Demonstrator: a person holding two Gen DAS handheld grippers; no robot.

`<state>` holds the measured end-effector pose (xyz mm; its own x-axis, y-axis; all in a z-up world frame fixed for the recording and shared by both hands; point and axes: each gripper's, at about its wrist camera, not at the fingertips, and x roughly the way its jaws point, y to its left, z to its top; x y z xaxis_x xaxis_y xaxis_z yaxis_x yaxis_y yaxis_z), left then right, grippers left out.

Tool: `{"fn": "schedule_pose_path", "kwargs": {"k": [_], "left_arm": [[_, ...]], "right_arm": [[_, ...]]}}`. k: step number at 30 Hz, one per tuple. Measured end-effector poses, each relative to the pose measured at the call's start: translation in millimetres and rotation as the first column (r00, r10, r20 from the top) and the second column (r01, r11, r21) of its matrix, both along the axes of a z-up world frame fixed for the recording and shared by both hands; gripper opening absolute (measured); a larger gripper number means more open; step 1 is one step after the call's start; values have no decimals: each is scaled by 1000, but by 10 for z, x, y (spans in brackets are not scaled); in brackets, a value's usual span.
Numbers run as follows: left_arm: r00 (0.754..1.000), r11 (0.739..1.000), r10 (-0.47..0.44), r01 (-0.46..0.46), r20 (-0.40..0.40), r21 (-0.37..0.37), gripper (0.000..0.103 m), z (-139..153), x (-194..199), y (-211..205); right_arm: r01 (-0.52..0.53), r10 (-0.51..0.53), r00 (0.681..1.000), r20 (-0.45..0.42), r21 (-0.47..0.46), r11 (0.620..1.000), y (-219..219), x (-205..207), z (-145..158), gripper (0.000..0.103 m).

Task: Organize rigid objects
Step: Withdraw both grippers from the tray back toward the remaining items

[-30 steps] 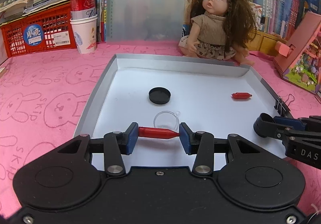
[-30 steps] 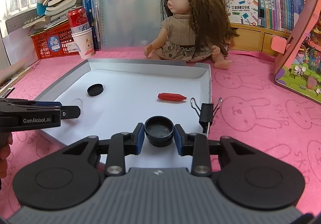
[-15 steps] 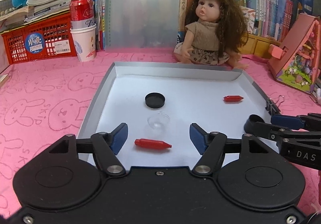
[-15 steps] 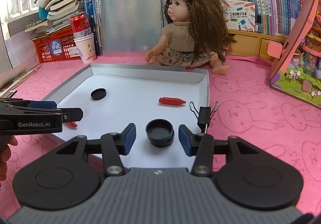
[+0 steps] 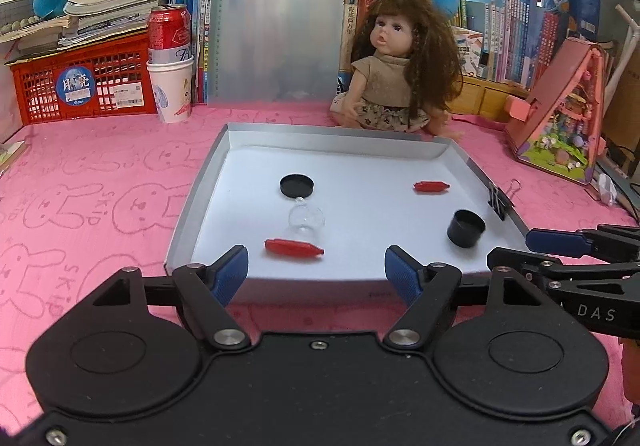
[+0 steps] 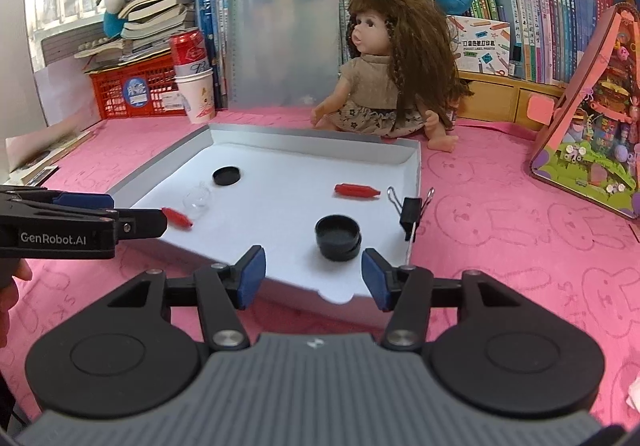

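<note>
The near red plastic torpedo-shaped piece [image 5: 294,247] lies in the shallow grey tray [image 5: 192,206], the black round cup [image 6: 338,237] beside it; both the left gripper [image 5: 316,270] and right gripper [image 6: 313,273] are opening, empty. Risk: a low finger could catch the tray's edge and scatter everything.

A pink bunny-print surface [image 5: 100,182] is carrying a shallow grey tray [image 5: 192,202] at its middle — behind it a doll [image 5: 394,86] is sitting, a red crate [image 5: 80,82] and paper cup [image 5: 171,90] are standing far left, a pink toy house [image 5: 560,126] right.
</note>
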<state>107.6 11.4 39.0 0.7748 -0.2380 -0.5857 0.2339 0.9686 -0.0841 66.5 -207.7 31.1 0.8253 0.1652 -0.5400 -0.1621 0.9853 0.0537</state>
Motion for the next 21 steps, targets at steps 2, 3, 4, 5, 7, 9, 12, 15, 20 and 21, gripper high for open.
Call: {"fn": "schedule_pose_path", "kwargs": {"k": [2, 3, 4, 5, 7, 9, 12, 15, 20, 21], "left_arm": [[1000, 1000, -1, 1, 1, 3, 74, -6, -67, 11], [1000, 1000, -1, 1, 1, 4, 74, -13, -101, 17], [1000, 1000, -2, 2, -2, 7, 74, -20, -138, 25], [1000, 1000, -3, 3, -5, 8, 74, -30, -168, 31], [1000, 1000, -6, 6, -12, 10, 74, -50, -234, 51], [1000, 1000, -4, 4, -20, 10, 74, -67, -283, 74], [1000, 1000, -1, 2, -27, 7, 74, -81, -366, 110], [999, 1000, 1, -1, -34, 7, 74, -89, -443, 137], [999, 1000, 10, -10, -45, -5, 75, -116, -566, 189], [999, 1000, 13, -13, -48, -10, 75, -123, -585, 203]], "right_arm": [[-7, 7, 1000, -1, -3, 1000, 17, -57, -7, 69], [-12, 12, 1000, -1, -6, 1000, 26, -86, -11, 69], [-16, 16, 1000, -1, -9, 1000, 36, -116, -16, 70], [-19, 19, 1000, -1, -12, 1000, 45, -133, -21, 70], [-25, 25, 1000, -3, -16, 1000, 60, -185, -33, 70], [-29, 29, 1000, -8, -15, 999, 72, -236, -43, 70], [-39, 38, 999, -6, -12, 999, 86, -327, -54, 71], [-45, 45, 999, 0, -7, 999, 95, -430, -60, 72], [-63, 63, 998, 12, -9, 998, 105, -603, -65, 76], [-72, 72, 997, 17, -16, 997, 113, -645, -68, 77]]}}
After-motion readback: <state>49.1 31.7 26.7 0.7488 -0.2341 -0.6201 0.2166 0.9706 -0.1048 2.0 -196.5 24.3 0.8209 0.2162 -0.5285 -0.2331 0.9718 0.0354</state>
